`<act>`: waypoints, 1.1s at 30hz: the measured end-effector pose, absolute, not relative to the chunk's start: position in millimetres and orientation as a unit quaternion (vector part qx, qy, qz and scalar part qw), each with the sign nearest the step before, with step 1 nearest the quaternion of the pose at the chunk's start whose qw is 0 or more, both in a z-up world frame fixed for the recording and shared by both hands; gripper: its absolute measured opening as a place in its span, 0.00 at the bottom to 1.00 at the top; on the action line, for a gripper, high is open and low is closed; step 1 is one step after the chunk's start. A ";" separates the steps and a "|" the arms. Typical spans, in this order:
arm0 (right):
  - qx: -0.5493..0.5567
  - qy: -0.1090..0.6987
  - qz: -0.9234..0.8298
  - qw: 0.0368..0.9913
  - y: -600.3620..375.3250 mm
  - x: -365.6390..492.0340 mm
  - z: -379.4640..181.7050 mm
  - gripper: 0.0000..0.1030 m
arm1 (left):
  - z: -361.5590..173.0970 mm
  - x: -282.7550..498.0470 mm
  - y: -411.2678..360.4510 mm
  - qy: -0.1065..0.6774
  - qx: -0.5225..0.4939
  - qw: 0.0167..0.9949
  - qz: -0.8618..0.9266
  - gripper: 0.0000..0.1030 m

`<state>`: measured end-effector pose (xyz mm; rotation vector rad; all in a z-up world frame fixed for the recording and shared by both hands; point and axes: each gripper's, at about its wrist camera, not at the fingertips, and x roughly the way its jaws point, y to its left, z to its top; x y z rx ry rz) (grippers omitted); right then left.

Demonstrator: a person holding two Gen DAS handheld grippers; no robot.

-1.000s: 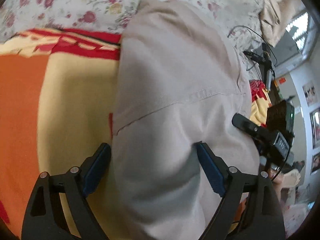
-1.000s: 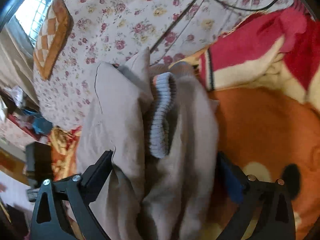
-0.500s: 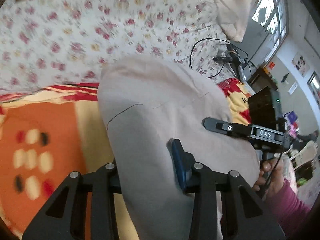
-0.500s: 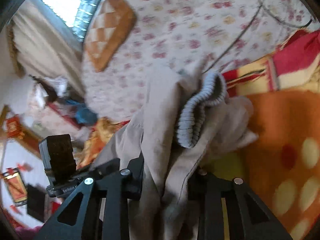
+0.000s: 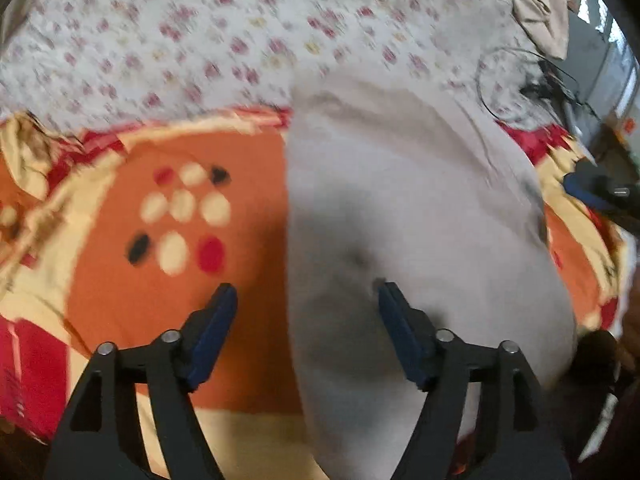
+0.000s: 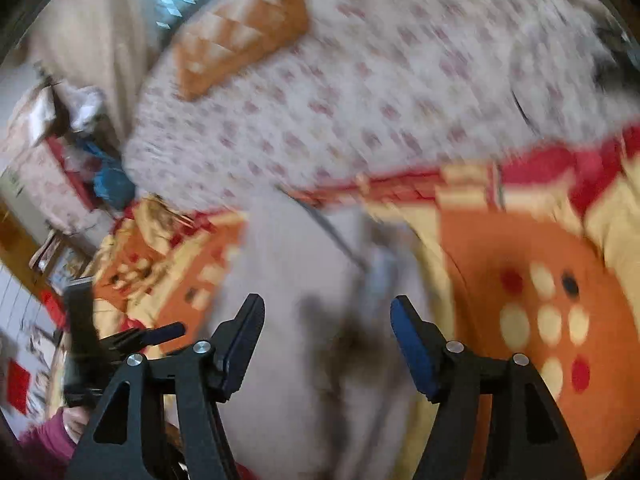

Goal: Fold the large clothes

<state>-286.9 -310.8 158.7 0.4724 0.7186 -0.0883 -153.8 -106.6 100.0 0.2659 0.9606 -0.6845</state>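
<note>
Fingers of the left gripper (image 5: 307,300) and right gripper (image 6: 327,312), clamped on the beige garment (image 5: 408,216) half a second ago, have just been opening and now stand apart, gripping nothing. Garment lies folded on the orange blanket (image 5: 132,288); floral bedsheet (image 5: 208,40) beyond lies bare.

Left tongs (image 5: 304,300) over the garment (image 5: 408,216)
Jaws just opened, pads clear of the beige cloth lying on an orange blanket (image 5: 140,280).
</note>
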 end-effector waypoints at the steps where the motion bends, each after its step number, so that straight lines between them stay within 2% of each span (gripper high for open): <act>1: 0.218 0.343 -0.022 0.913 -300.8 -278.0 166.8 0.65 | 100.4 -150.7 -110.8 0.448 0.127 0.825 -0.320 0.72; 6: 0.190 0.382 -0.033 0.904 -283.9 -224.1 144.0 0.62 | 82.3 -139.2 -123.5 0.461 0.130 0.822 -0.307 0.72; 7: 0.187 0.391 -0.042 0.900 -285.2 -217.8 136.4 0.57 | 79.0 -139.3 -126.0 0.461 0.132 0.822 -0.306 0.73; 9: 0.173 0.402 -0.084 0.895 -292.8 -209.1 120.5 0.52 | 75.3 -138.8 -131.3 0.454 0.134 0.826 -0.306 0.78; 12: 0.167 0.415 -0.129 0.885 -313.1 -206.5 98.1 0.52 | 73.0 -143.5 -132.7 0.444 0.134 0.830 -0.311 0.81; 14: 0.181 0.426 -0.133 0.876 -325.4 -204.8 78.6 0.58 | 69.1 -143.5 -138.7 0.442 0.140 0.829 -0.311 0.81; 15: 0.189 0.426 -0.135 0.874 -330.7 -204.4 70.6 0.66 | 66.9 -143.6 -140.4 0.442 0.144 0.830 -0.309 0.82; 18: 0.247 0.426 -0.118 0.862 -349.3 -205.0 52.9 0.71 | 63.4 -144.8 -141.0 0.439 0.142 0.832 -0.308 0.82; 22: 0.219 0.417 -0.126 0.873 -338.0 -214.0 66.7 0.70 | 65.8 -148.2 -139.4 0.433 0.147 0.836 -0.303 0.82; 29: 0.170 0.387 -0.117 0.899 -302.7 -258.4 122.3 0.68 | 69.5 -156.7 -135.3 0.425 0.155 0.842 -0.295 0.82; 33: 0.148 0.389 -0.097 0.904 -280.8 -280.3 128.5 0.66 | 70.3 -160.4 -132.0 0.423 0.156 0.844 -0.291 0.82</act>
